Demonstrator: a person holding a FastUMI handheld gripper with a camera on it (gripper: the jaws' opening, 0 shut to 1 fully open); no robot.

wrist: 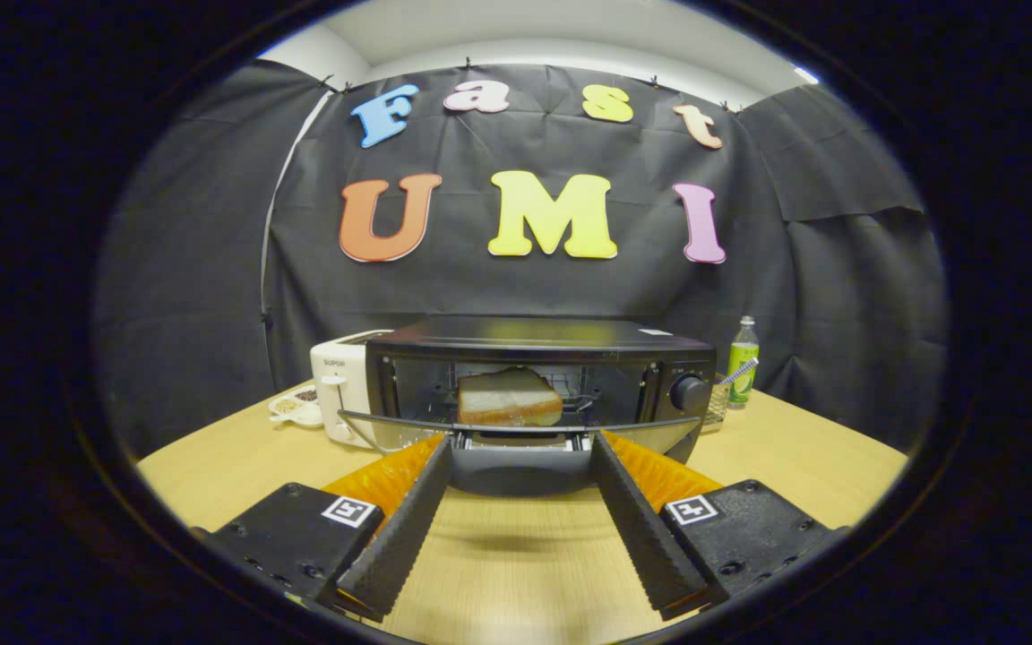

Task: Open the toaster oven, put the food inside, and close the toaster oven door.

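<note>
Closing the toaster oven [541,345] cleanly means the gripper [520,445], fingers spread wide beside the lowered glass door [520,443], should lift its near edge evenly upward, the bread slice [509,397] already resting inside.

"SUPOR" on white toaster [339,394]

A: Describe the gripper [522,441] housing.
B: Two black blocks with recessed screws, each bearing a square fiducial marker [352,511]. Fingers [402,528] are long and ribbed, spread apart.
</note>
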